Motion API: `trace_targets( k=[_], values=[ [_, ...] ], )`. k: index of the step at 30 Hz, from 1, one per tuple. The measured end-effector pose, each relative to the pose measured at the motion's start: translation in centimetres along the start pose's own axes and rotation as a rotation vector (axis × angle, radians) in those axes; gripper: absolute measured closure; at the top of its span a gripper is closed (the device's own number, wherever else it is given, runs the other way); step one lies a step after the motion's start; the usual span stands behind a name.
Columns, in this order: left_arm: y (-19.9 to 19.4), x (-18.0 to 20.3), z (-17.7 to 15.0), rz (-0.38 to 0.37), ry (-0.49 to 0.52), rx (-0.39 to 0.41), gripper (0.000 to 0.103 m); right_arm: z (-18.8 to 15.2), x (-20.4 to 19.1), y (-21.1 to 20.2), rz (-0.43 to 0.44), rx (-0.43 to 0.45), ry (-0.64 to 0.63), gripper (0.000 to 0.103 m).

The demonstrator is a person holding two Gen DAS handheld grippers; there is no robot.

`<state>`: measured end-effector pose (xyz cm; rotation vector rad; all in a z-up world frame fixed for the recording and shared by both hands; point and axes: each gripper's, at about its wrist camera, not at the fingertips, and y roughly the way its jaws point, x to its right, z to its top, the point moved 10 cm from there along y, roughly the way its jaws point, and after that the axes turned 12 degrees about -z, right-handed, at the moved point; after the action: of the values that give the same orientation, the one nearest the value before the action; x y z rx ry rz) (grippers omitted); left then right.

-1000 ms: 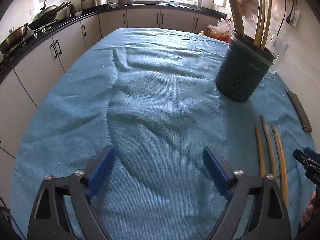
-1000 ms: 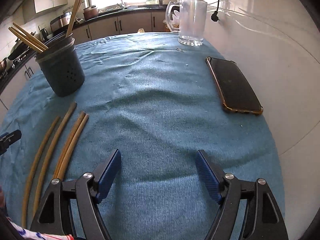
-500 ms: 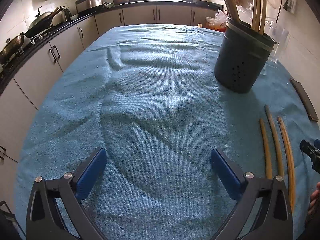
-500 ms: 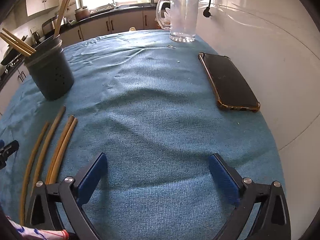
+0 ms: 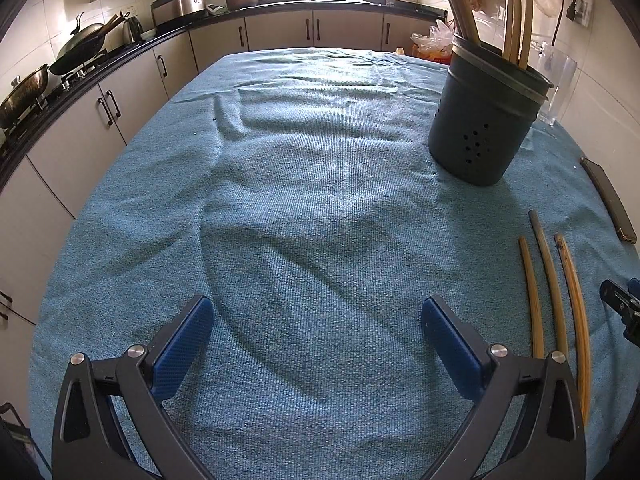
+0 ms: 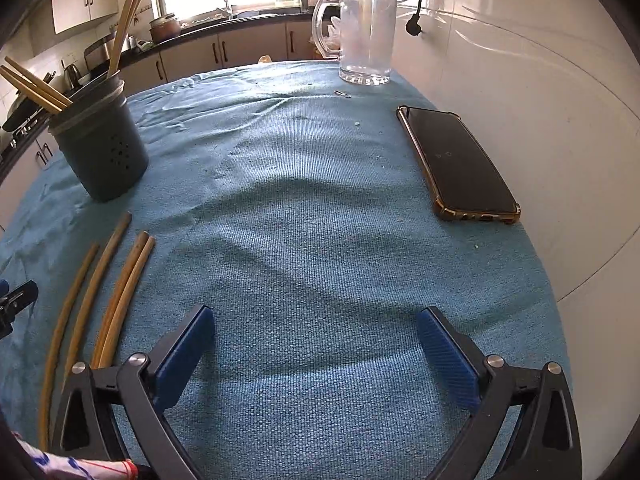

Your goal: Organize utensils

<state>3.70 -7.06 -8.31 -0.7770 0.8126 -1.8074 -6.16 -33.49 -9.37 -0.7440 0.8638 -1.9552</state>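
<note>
I see the counter [image 6: 320,240] under a blue cloth [image 6: 304,400]; on it stand a holder [image 6: 100,152] and jug [image 6: 366,36], with chopsticks [image 6: 116,300], phone [image 6: 456,160] and clip [image 6: 343,93] lying flat.

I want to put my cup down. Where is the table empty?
The big middle of the blue cloth is bare, from the dark utensil holder across to the cupboard side. There is also room between the loose chopsticks and the phone. It is crowded by the holder, the chopsticks and the glass pitcher.
</note>
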Motion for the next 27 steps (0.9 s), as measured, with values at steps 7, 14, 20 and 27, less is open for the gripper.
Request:
trace_targets(
  k=[7, 14, 20, 27],
  values=[
    [0.01, 0.01, 0.03, 0.000, 0.000, 0.000, 0.000, -0.02, 0.09, 0.00, 0.000, 0.000, 0.000, 0.000],
    [0.00, 0.01, 0.03, 0.000, 0.000, 0.000, 0.000, 0.03, 0.07, 0.04, 0.001, 0.000, 0.000, 0.000],
    [0.02, -0.03, 0.03, 0.001, 0.000, -0.001, 0.000, 0.04, -0.07, -0.01, 0.001, 0.000, 0.000, 0.000],
    [0.01, -0.01, 0.03, 0.001, 0.000, -0.001, 0.000, 0.07, -0.09, 0.05, 0.002, 0.000, 0.001, 0.000]
  ],
)
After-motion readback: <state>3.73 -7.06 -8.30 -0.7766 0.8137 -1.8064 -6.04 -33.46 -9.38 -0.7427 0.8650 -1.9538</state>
